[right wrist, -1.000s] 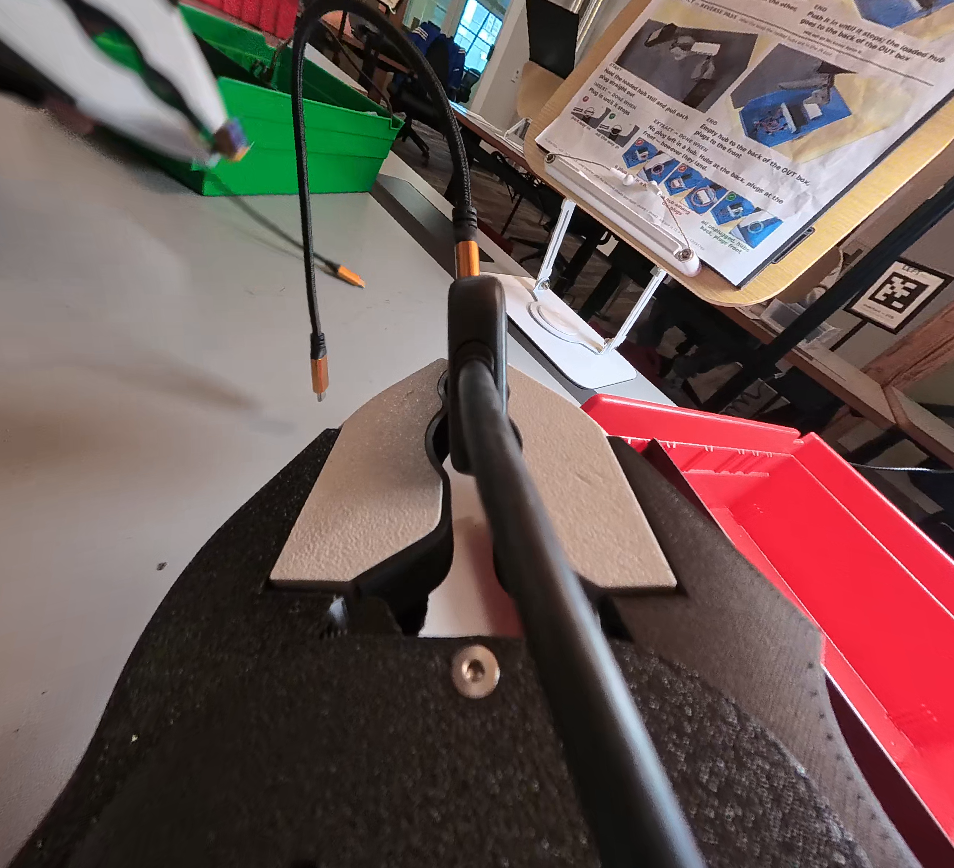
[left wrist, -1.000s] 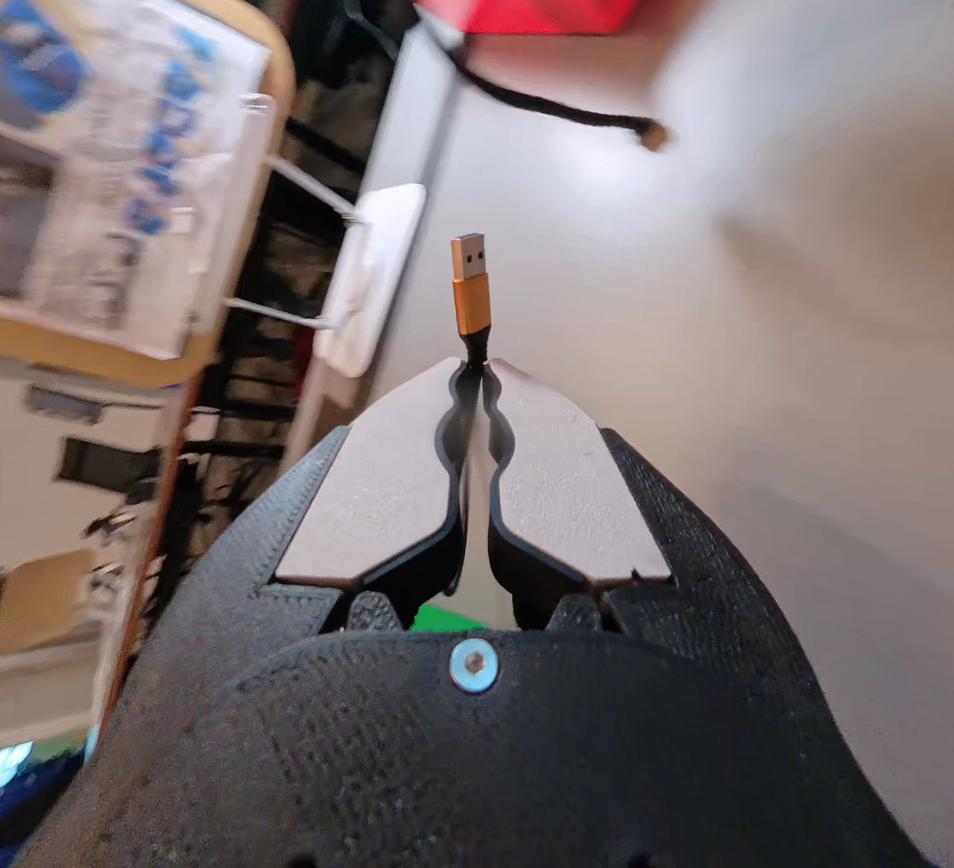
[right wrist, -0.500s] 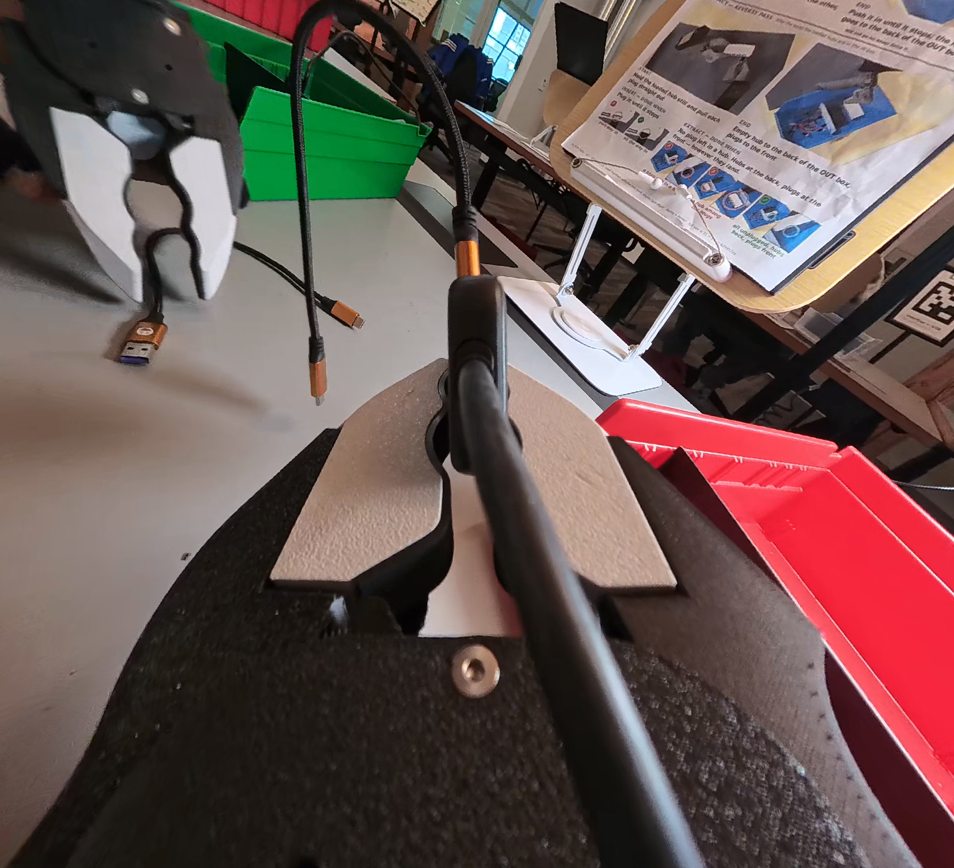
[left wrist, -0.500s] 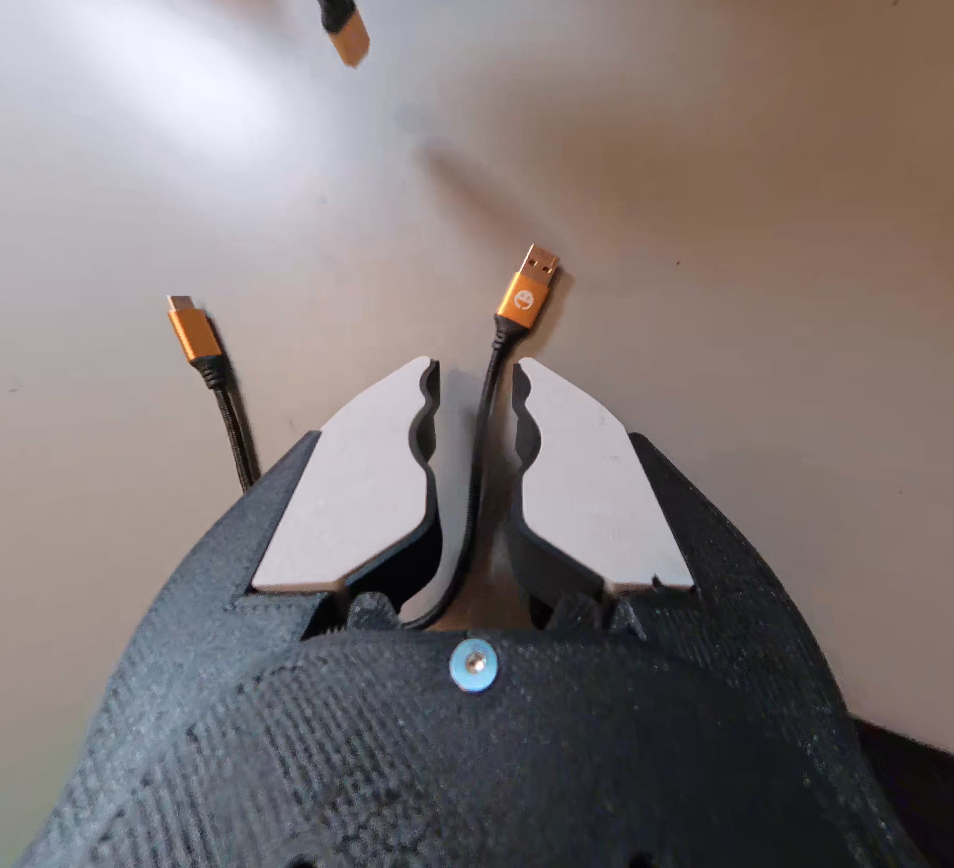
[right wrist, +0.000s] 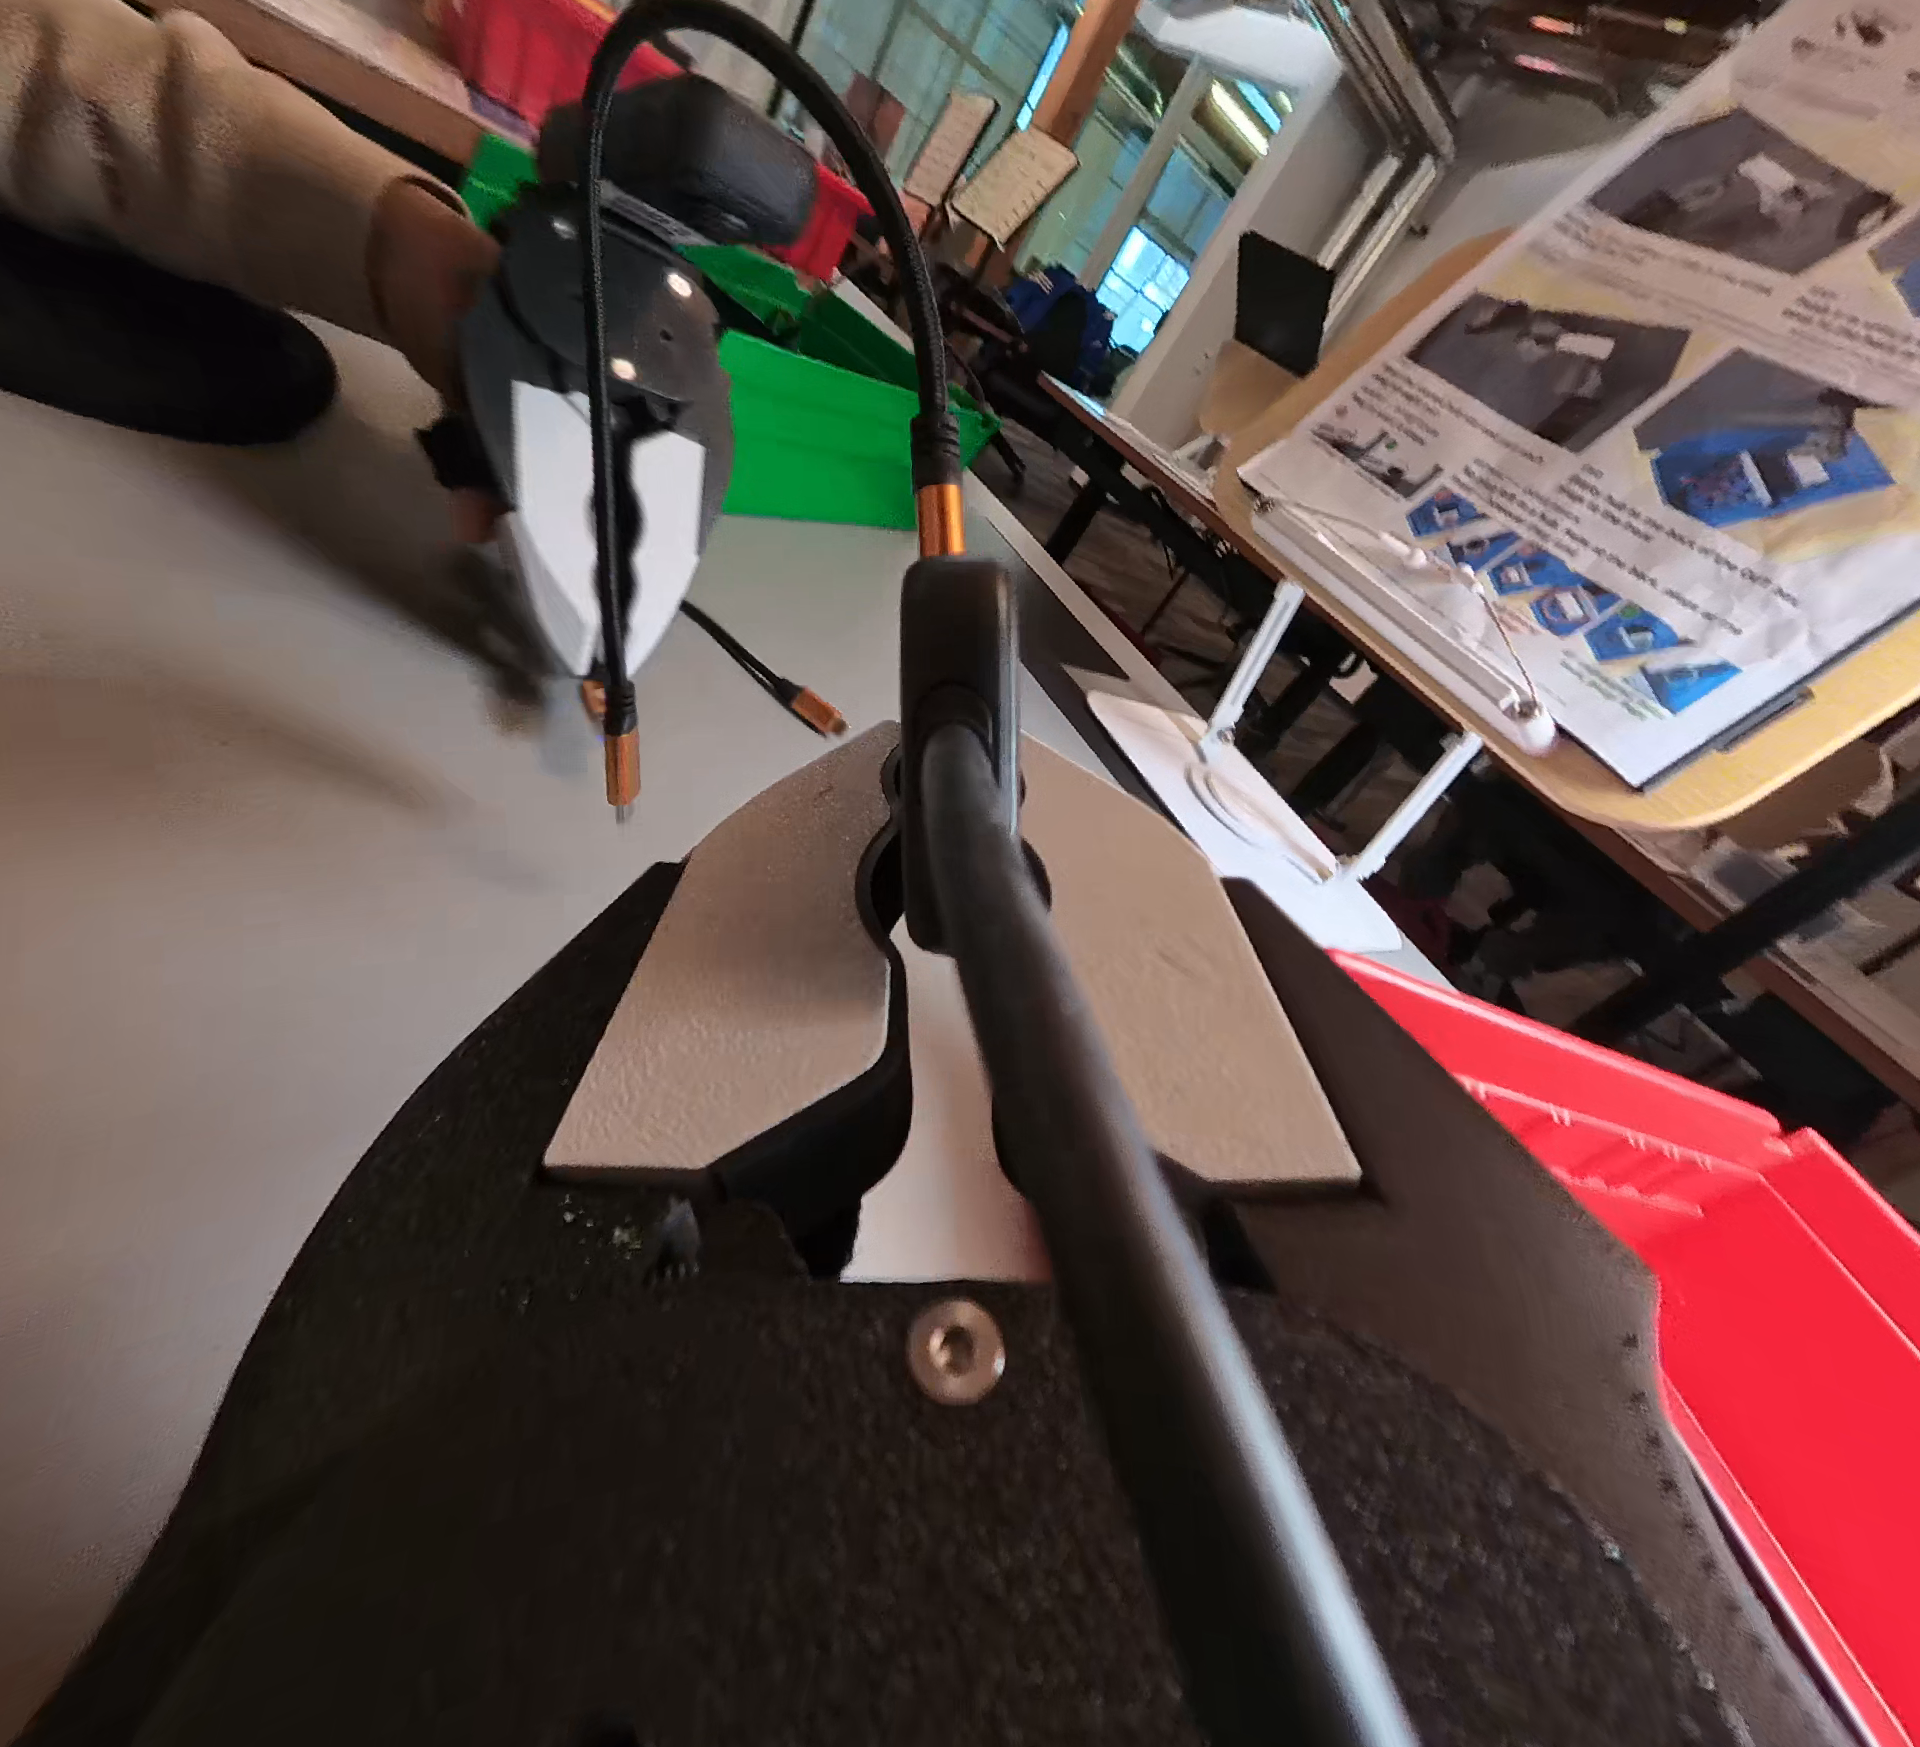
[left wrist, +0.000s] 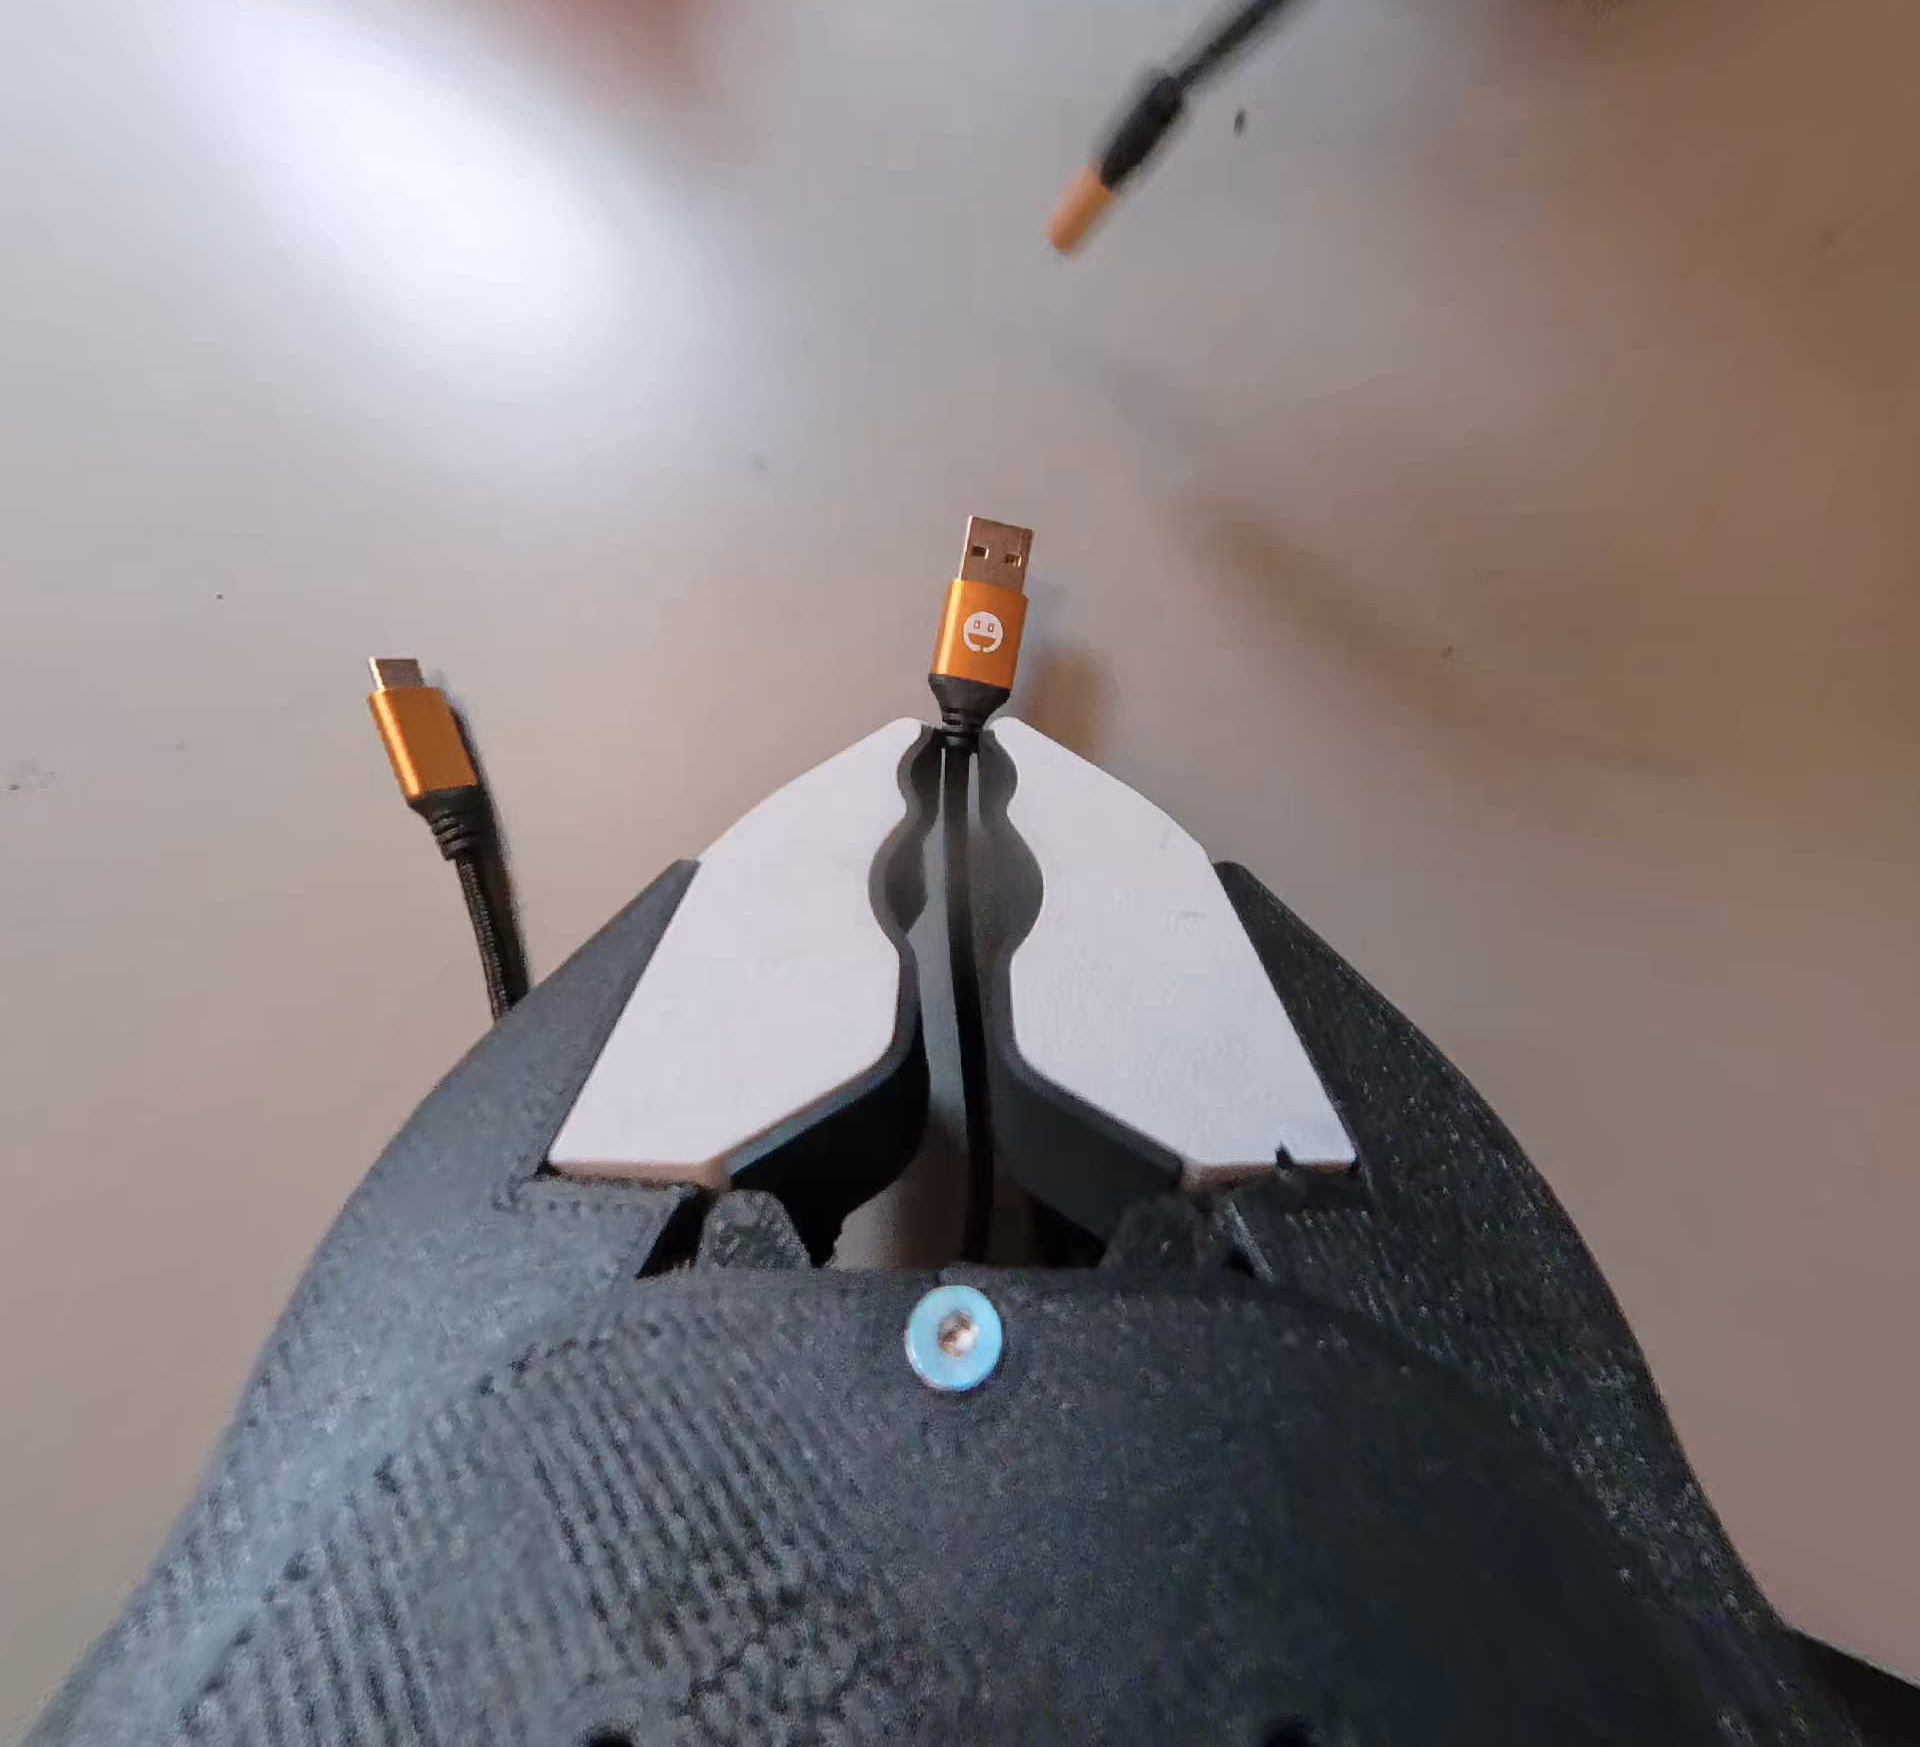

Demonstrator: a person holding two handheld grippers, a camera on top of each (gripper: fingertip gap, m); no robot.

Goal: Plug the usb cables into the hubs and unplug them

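Table (left wrist: pixel 436 367): a pale grey surface is carrying everything; glare is washing out its upper left in the left wrist view.
Red bin (right wrist: pixel 1683 1261): is sitting on the table at the right of the right wrist view, open side up.
Green bin (right wrist: pixel 831 440): is standing at the far edge of the table, behind the left claw.
Instruction sheet (right wrist: pixel 1621 471): a printed page with photos is leaning on a wooden board, propped by a white stand (right wrist: pixel 1247 762).
Sleeve (right wrist: pixel 208 170): a person's tan sleeve is reaching in from the left toward the left claw.
Left claw (left wrist: pixel 961 736): is pointing down at the table, its grey fingers (left wrist: pixel 790 949) pinching the braided black cord just behind the plug; it is also showing in the right wrist view (right wrist: pixel 603 648).
Right claw (right wrist: pixel 951 762): is gripping a black hub (right wrist: pixel 956 658) edge-on, the hub's thick black lead running back over the claw body.
Looping cable (right wrist: pixel 883 201): is arching up from the hub, one orange end plugged into the hub's top, the other end (right wrist: pixel 621 762) dangling free above the table.
USB-A plug (left wrist: pixel 982 617): orange-sleeved, is sticking out just past the left claw's tips, close to the table.
USB-C plug (left wrist: pixel 421 741): orange, is lying on the table just left of the left claw.
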